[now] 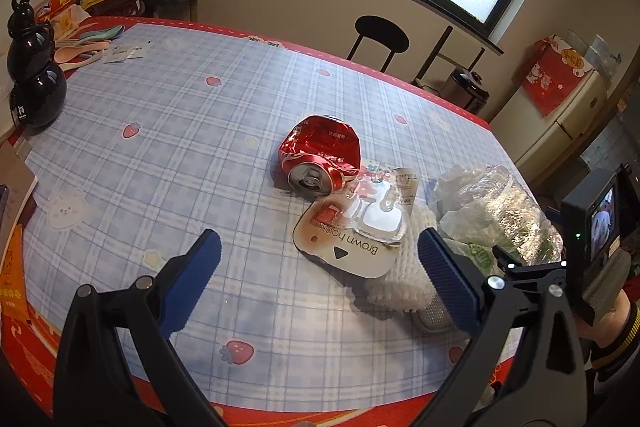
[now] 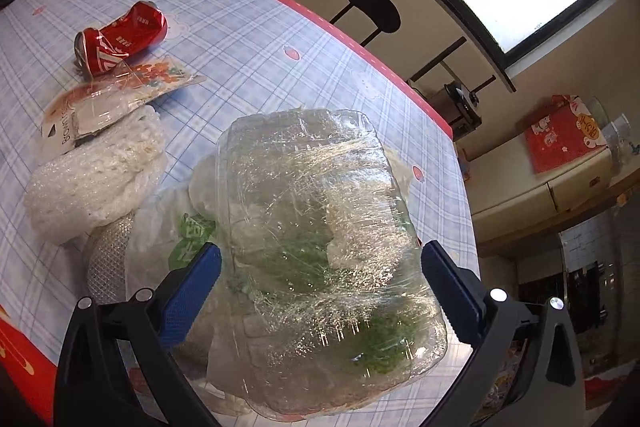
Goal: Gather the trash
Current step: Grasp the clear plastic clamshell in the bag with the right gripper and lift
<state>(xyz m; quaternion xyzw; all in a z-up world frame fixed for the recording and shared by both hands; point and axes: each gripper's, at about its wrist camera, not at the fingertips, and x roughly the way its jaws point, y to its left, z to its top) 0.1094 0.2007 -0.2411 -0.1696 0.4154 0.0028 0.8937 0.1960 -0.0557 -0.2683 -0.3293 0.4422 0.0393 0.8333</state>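
Both tongs (image 1: 318,277) (image 2: 320,285) gape; nearby blister card (image 1: 352,231) reads "Brown hook", beside crushed red can (image 1: 320,155).

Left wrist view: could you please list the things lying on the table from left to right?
Black gourd-shaped bottle → crushed red can → hook packaging card → clear plastic container, at the right edge.

Left gripper (image 1: 319,263): two black angular arms, each ending in a blue ribbed finger pad (image 1: 191,279); round silver screws at the pivots. Right gripper (image 2: 320,275): identical build, black arms, blue textured pads (image 2: 191,291), silver screws. In the left view its black camera housing shows a small lit screen, green indicator lights, grey mesh grip, striped black-and-yellow cuff.
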